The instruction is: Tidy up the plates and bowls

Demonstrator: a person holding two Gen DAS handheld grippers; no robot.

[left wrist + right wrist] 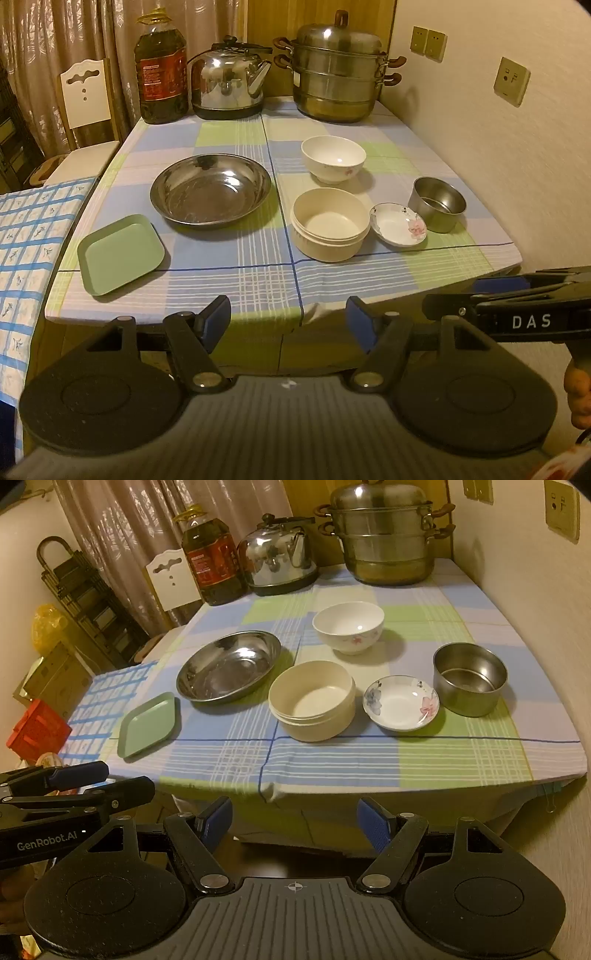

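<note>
Checked tablecloth (pixel 258 258) (corner table), curtains (pixel 55 37) behind, both grippers' fingers (pixel 216 323) apart, empty

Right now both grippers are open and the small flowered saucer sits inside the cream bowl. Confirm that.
Not quite. Both views show the flowered saucer on the tablecloth beside the cream bowl, not inside it. The left gripper and right gripper are open.

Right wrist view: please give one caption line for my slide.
Open right gripper faces checked table holding green tray, steel plate, three bowls and flowered saucer.
</note>
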